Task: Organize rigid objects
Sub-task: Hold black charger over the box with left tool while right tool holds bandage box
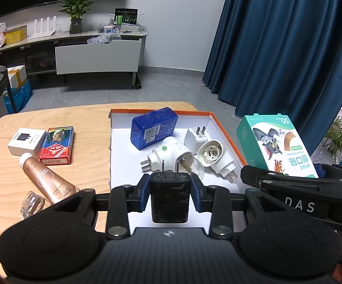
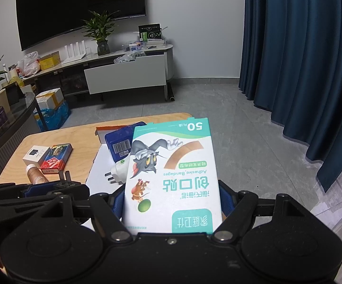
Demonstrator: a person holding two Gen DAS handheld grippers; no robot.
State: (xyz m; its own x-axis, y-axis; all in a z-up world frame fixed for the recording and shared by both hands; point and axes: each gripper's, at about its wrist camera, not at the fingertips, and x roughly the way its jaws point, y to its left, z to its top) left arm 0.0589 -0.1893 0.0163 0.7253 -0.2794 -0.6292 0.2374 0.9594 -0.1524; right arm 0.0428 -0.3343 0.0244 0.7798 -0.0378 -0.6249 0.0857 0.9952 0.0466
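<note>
From the left wrist, the left gripper (image 1: 170, 195) clamps a black two-prong charger block (image 1: 170, 195) above the near edge of the orange-rimmed white tray (image 1: 227, 133); dropped carelessly, it could knock the white plug adapters (image 1: 168, 155) about. From the right wrist, the right gripper (image 2: 171, 210) grips a teal-and-white cartoon bandage box (image 2: 171, 172) by its base; that tall carton might tip.

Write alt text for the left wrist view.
The left gripper holds a black charger, prongs forward, over a white tray containing a blue case and three white plugs. At right, the right gripper holds a bandage box; small boxes and a tube lie on the wooden table.
</note>
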